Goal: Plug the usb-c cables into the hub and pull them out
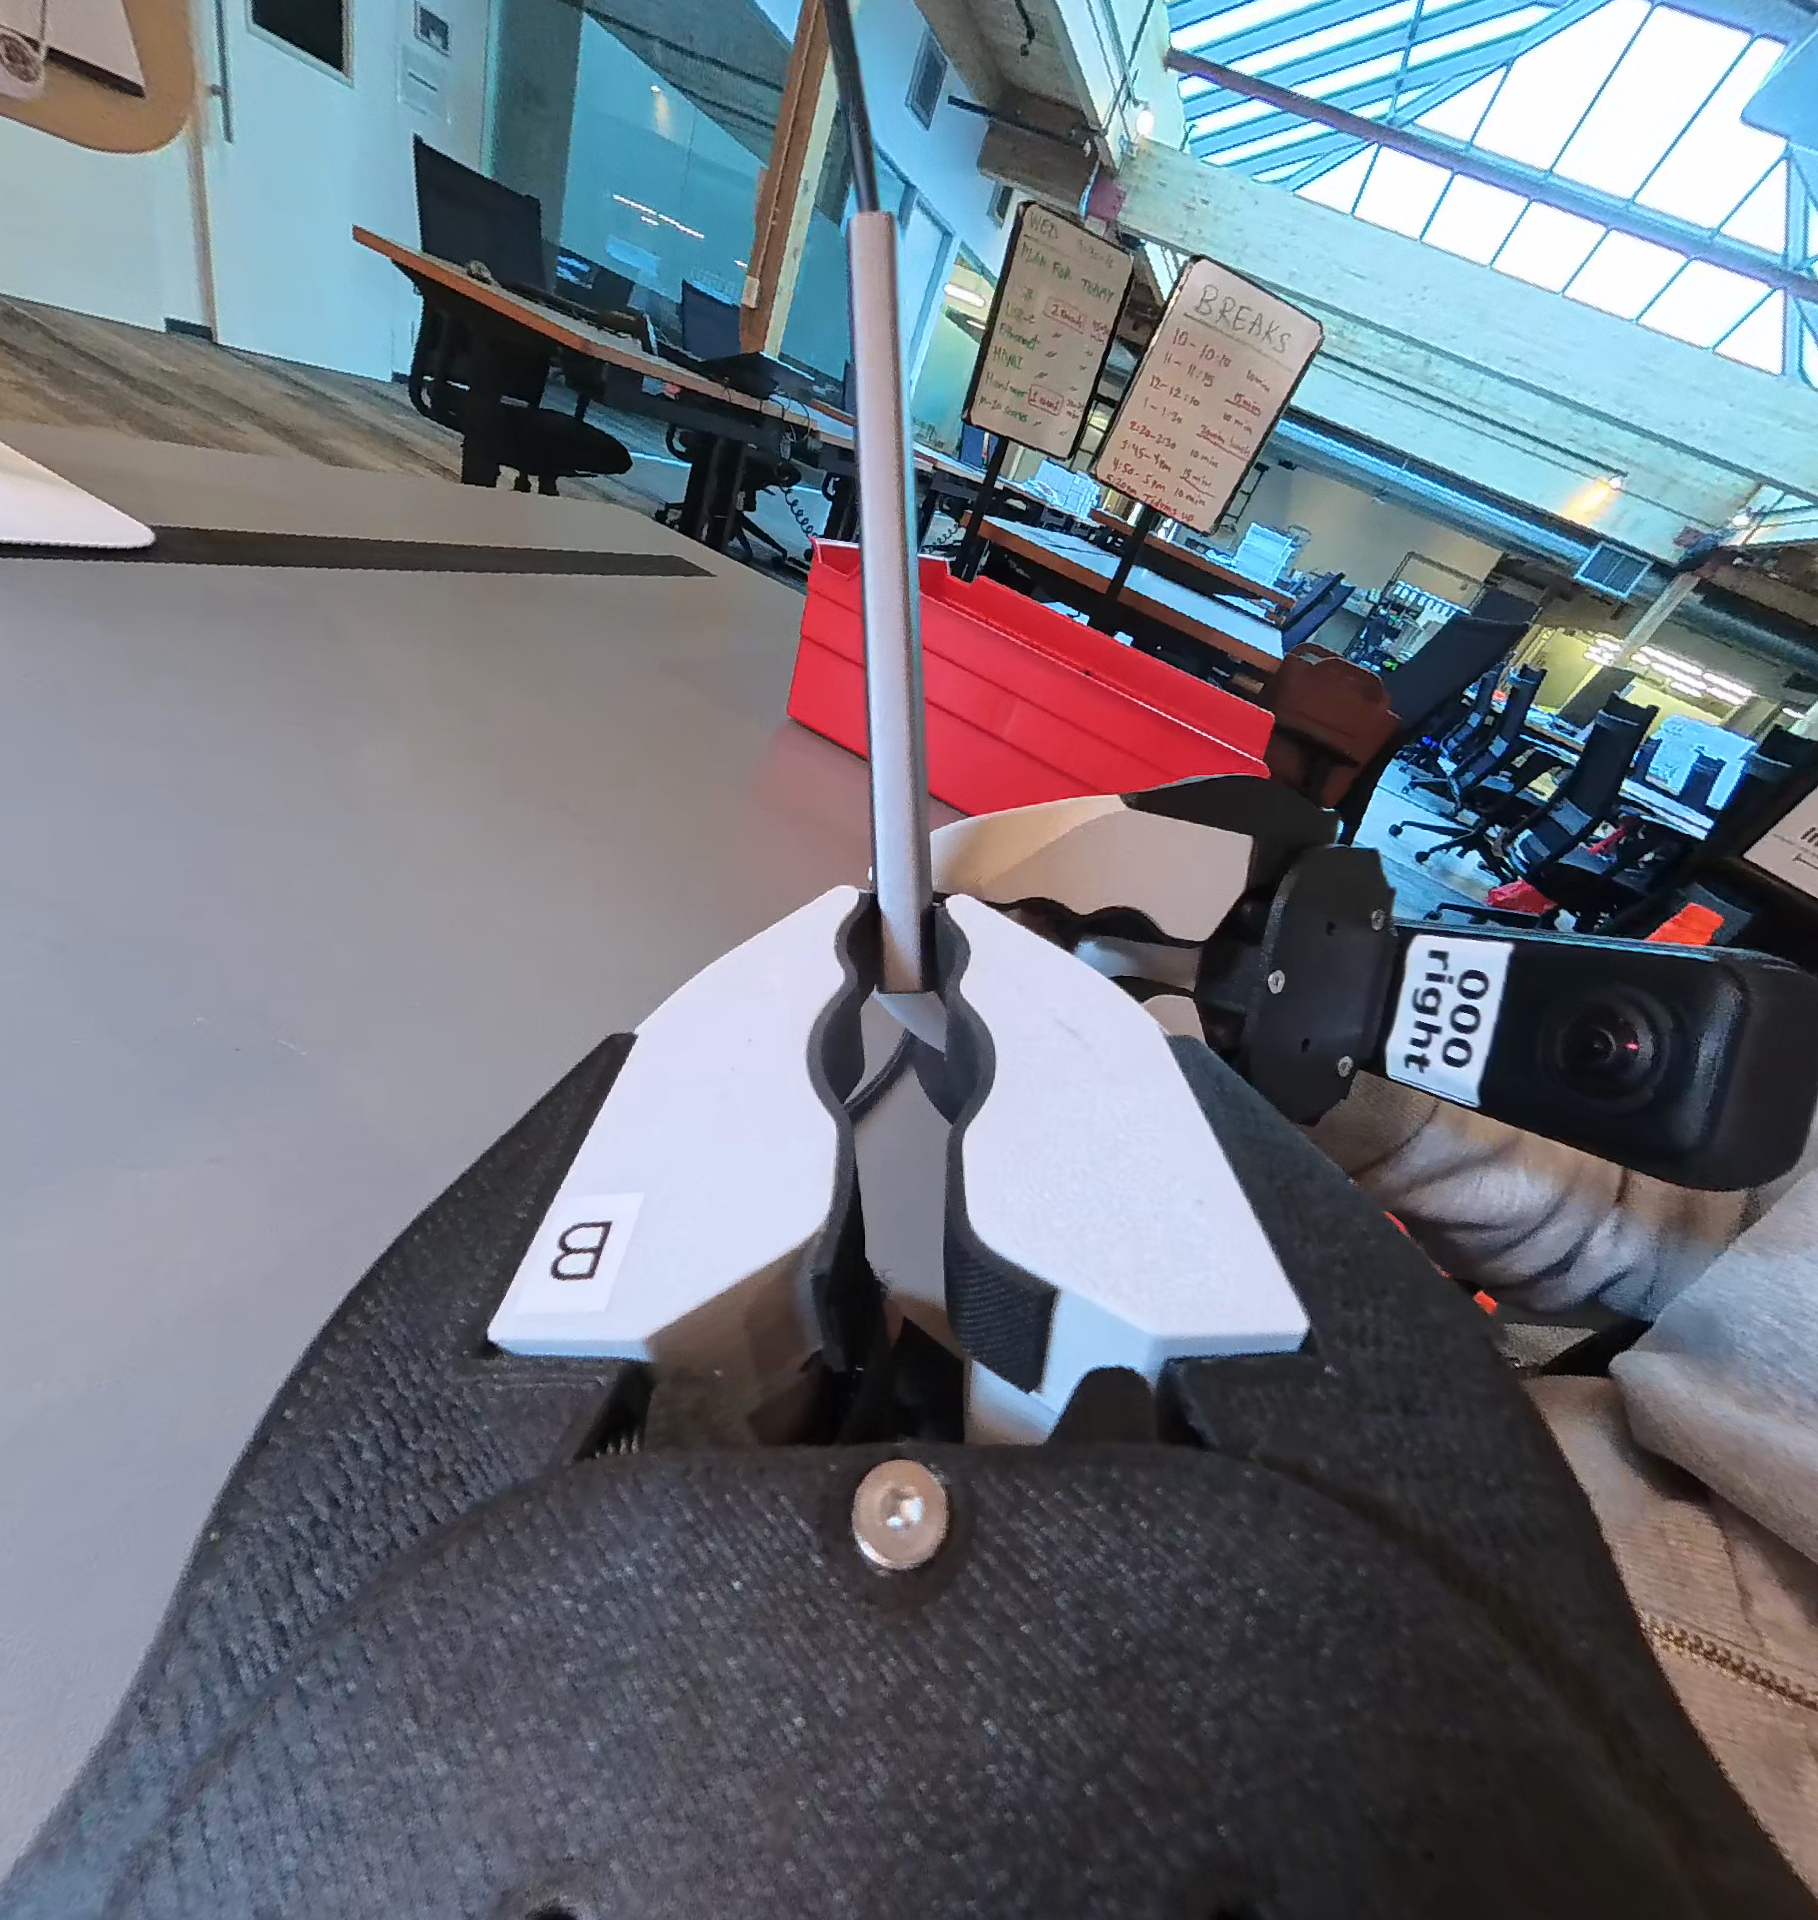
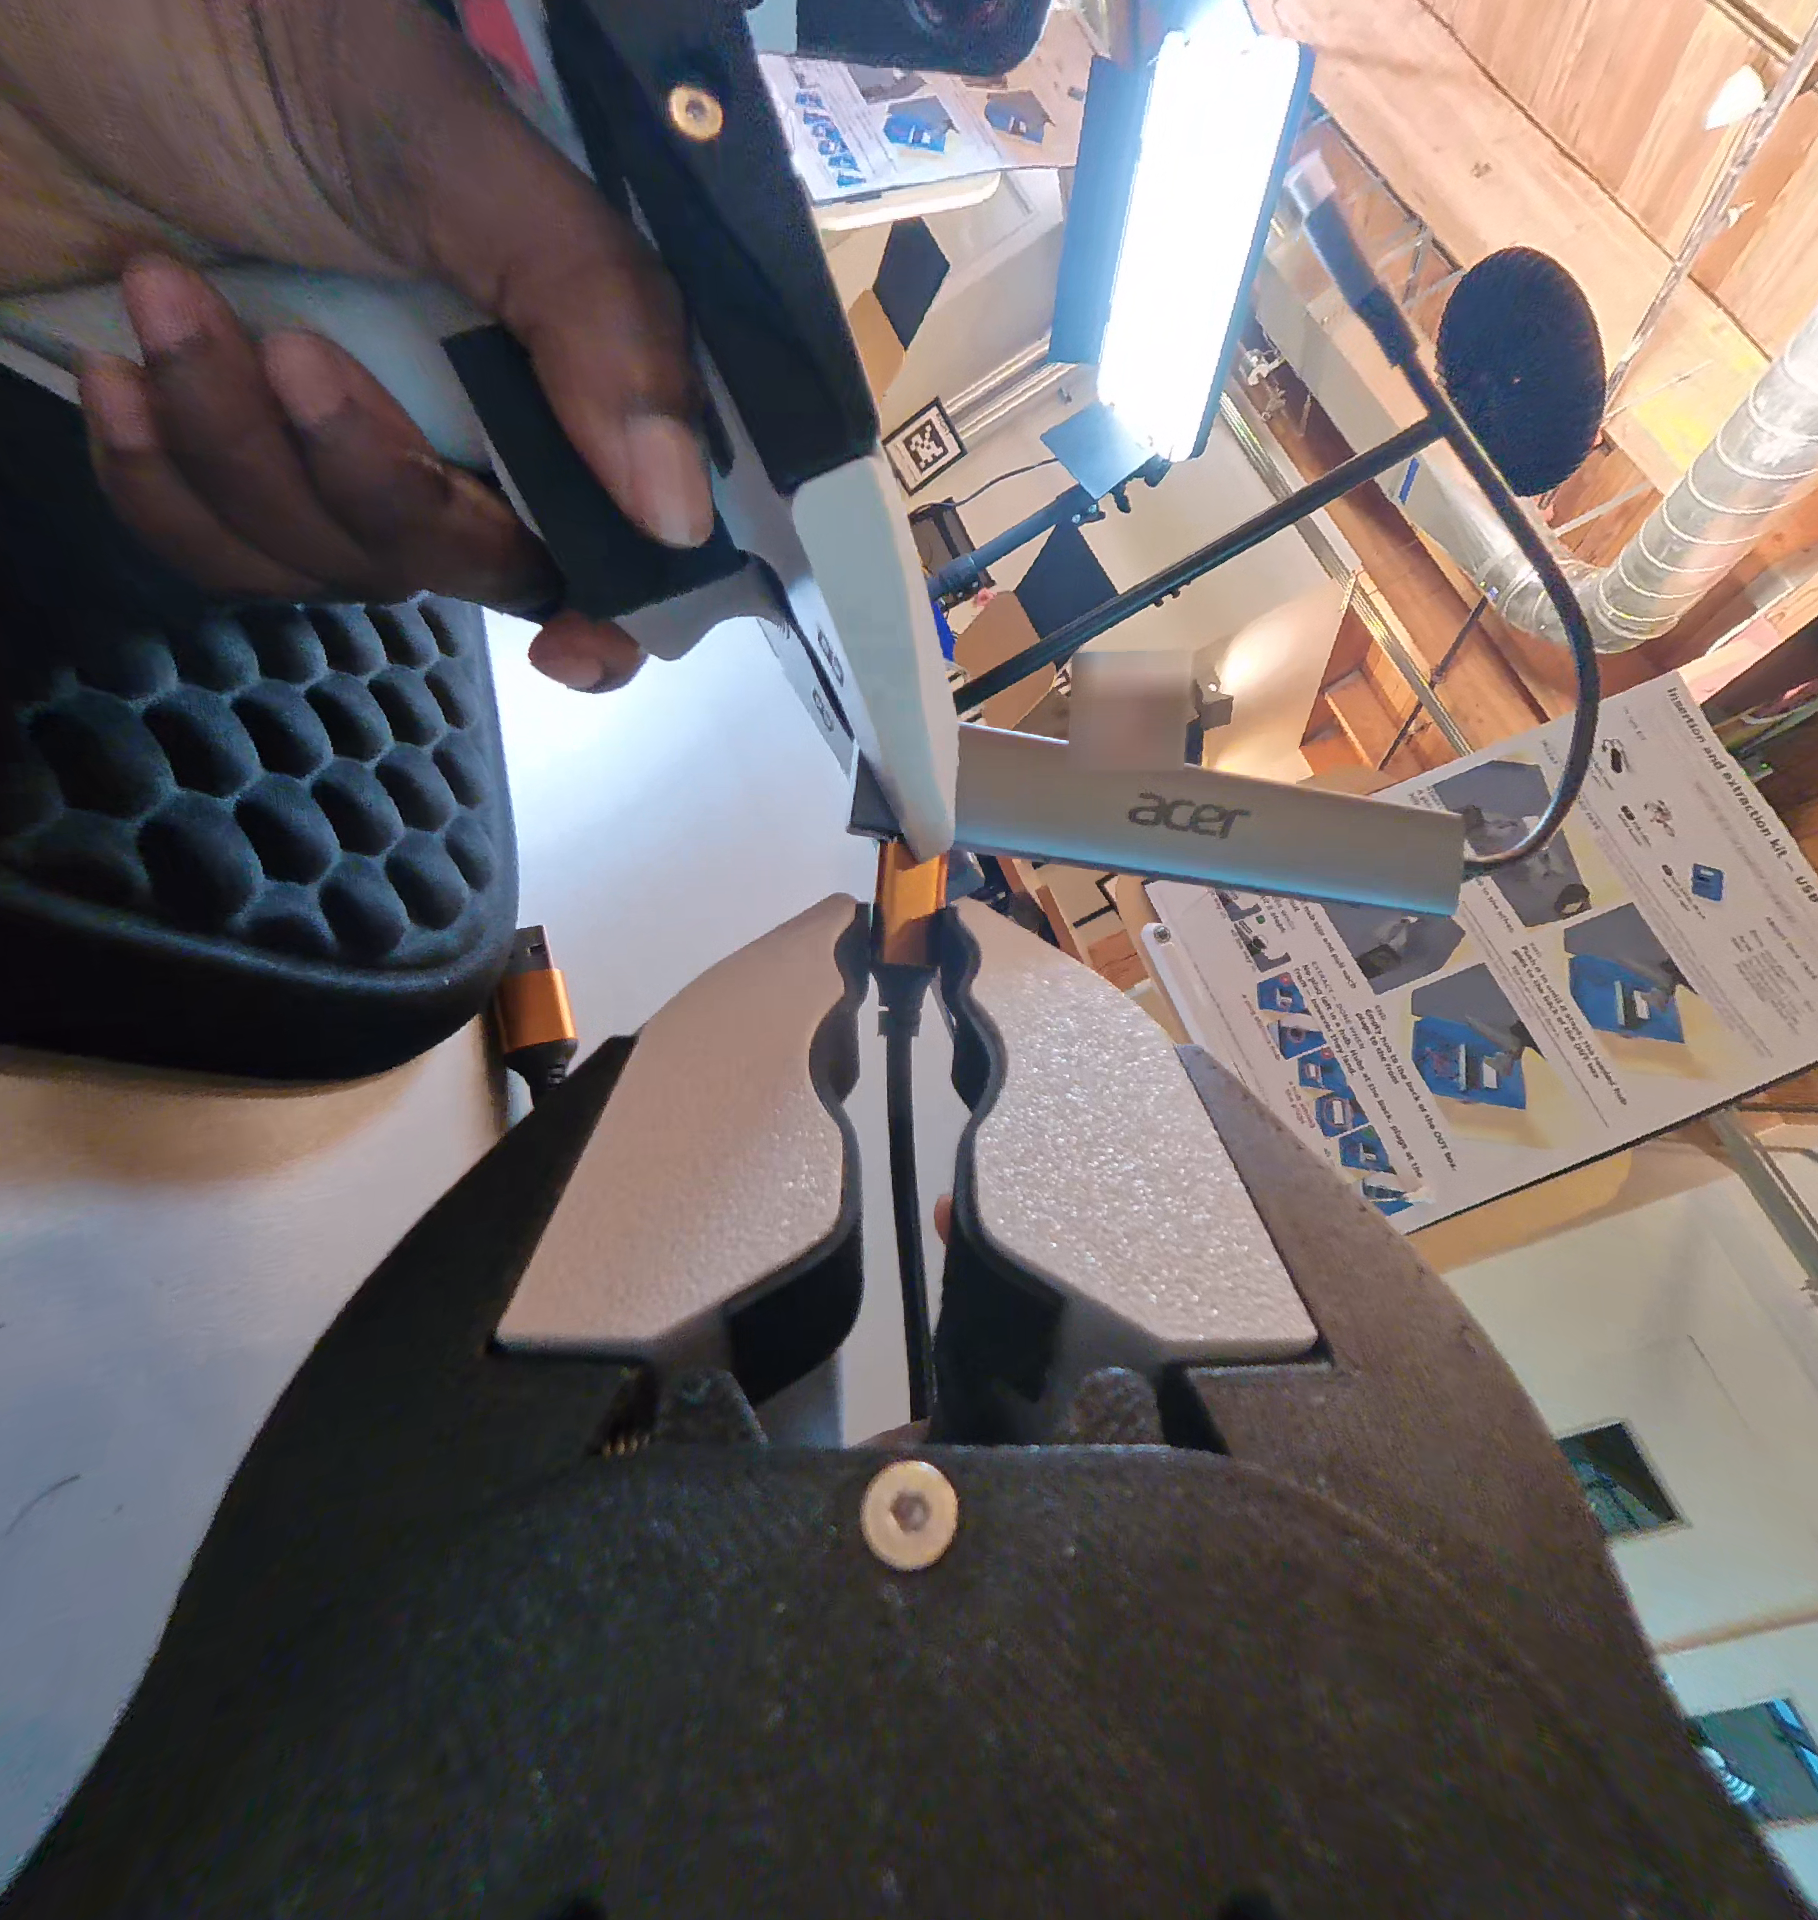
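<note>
The left tongs (image 1: 900,961) are pinched nearly closed on one end of the grey hub (image 1: 887,582), which stands up out of their tips and away from the counter (image 1: 365,831), its own black lead running off the far end. The right tongs (image 2: 910,935) are clamped just as narrowly on an orange-sleeved usb-c plug (image 2: 910,902), with its black cable (image 2: 910,1195) running back between the fingers toward the camera. The plug's nose sits right at the hub's edge beside the left tongs' white tip, so the step in hand looks like seating or freeing this one cable; whether the metal tip is fully inside the port cannot be told, because that white finger covers the joint. Either way, the next move calls for a straight push or pull along the plug's axis while the left tongs brace the hub against twisting. Only the right wrist view shows the plug, the hub's broad face, the hand (image 2: 365,416) on the left gripper's handle, and a second orange plug (image 2: 536,1003) lying on the counter by a black foam pad (image 2: 230,790), presumably awaiting its turn. The left wrist view gives the hub edge-on, hides the plug entirely, and adds a red bin (image 1: 1009,686) farther back on the counter.
</note>
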Demonstrator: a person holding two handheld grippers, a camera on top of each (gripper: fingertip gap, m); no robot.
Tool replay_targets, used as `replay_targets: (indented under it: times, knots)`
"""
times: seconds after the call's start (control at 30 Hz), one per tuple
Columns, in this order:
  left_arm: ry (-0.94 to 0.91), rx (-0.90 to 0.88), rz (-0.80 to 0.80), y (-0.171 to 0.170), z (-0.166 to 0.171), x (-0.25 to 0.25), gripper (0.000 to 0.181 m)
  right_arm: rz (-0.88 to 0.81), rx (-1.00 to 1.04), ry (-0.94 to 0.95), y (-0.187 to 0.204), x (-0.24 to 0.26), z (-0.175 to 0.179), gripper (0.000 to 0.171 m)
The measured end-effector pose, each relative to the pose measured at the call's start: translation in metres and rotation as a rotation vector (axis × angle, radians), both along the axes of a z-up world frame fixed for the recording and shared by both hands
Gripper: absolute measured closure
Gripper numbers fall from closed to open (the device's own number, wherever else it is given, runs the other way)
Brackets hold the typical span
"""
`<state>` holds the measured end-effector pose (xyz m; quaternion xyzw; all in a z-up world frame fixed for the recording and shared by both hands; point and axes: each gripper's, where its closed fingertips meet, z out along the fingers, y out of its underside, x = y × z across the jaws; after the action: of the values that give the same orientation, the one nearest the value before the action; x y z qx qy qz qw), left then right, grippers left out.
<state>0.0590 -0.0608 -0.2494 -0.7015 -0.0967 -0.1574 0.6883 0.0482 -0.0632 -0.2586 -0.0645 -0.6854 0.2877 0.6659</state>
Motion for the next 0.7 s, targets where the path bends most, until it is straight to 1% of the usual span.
replay_targets:
  times: [0.3, 0.5, 0.7]
  knots:
    - [-0.026, 0.000, -0.009, 0.0016, 0.0006, 0.0000, 0.171, -0.036, 0.048, 0.019, 0.0007, -0.0010, -0.0009, 0.159]
    - [-0.034, 0.036, -0.009, -0.0011, 0.0049, 0.0005, 0.170, 0.016, -0.080, -0.050, -0.0033, 0.0003, 0.0030, 0.159]
    - [-0.067, 0.050, -0.034, -0.0017, 0.0067, 0.0006, 0.170, 0.010, -0.086, -0.042, -0.0046, 0.0003, 0.0044, 0.159]
